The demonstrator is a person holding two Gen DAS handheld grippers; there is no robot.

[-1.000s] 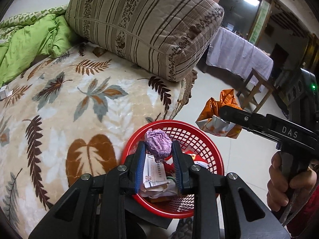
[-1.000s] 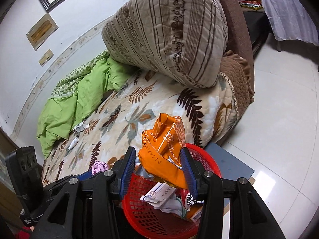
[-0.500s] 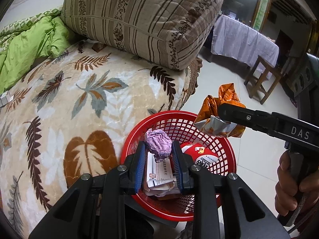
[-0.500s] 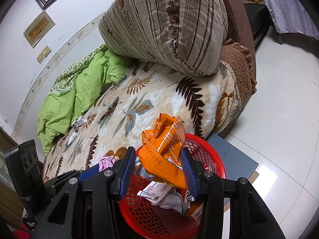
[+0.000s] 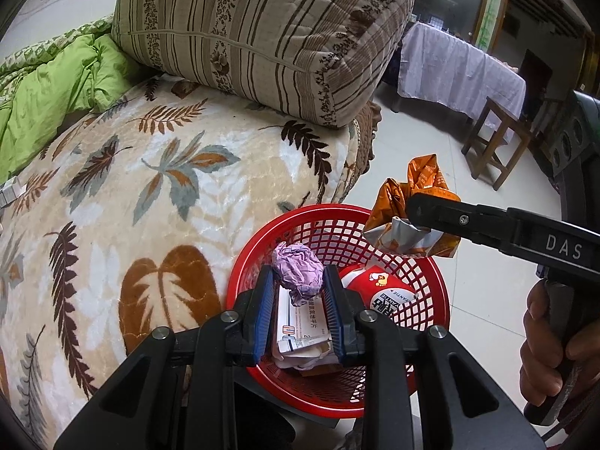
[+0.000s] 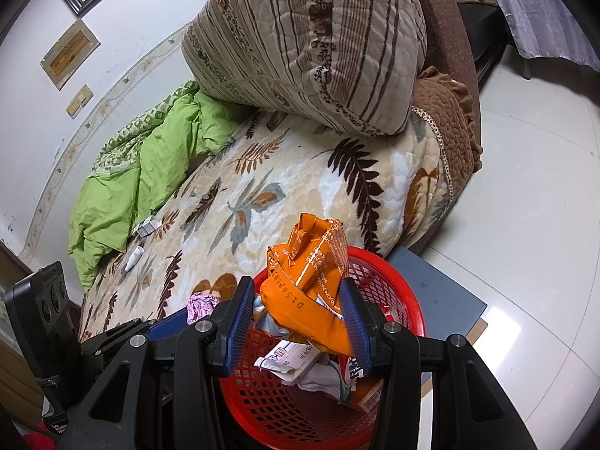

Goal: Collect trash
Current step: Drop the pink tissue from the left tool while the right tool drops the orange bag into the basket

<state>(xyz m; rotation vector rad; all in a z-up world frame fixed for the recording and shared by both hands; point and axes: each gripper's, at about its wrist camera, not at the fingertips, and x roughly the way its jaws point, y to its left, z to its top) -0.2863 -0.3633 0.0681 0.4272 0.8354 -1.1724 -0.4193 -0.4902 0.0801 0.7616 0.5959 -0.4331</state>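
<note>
A red mesh basket [image 5: 431,281] stands on the floor by the bed; it also shows in the right wrist view [image 6: 397,285]. It holds a white carton [image 5: 296,326], a red packet [image 5: 386,292] and other trash. My left gripper [image 5: 298,281] is shut on a crumpled purple paper ball [image 5: 298,275] and holds it above the basket. My right gripper [image 6: 296,296] is shut on a crumpled orange snack bag [image 6: 311,281] above the basket's right rim; that bag also shows in the left wrist view [image 5: 408,202].
The leaf-patterned bed [image 5: 150,187] lies left of the basket, with a striped pillow [image 5: 262,33] and a green quilt [image 5: 45,86]. A small white box [image 6: 147,225] and a white tube [image 6: 134,258] lie on the bed. A wooden stool [image 5: 495,138] and a covered table [image 5: 457,63] stand beyond.
Both grippers have moved over the basket with their loads; the basket now sits more fully under them. Both grips are unchanged.
</note>
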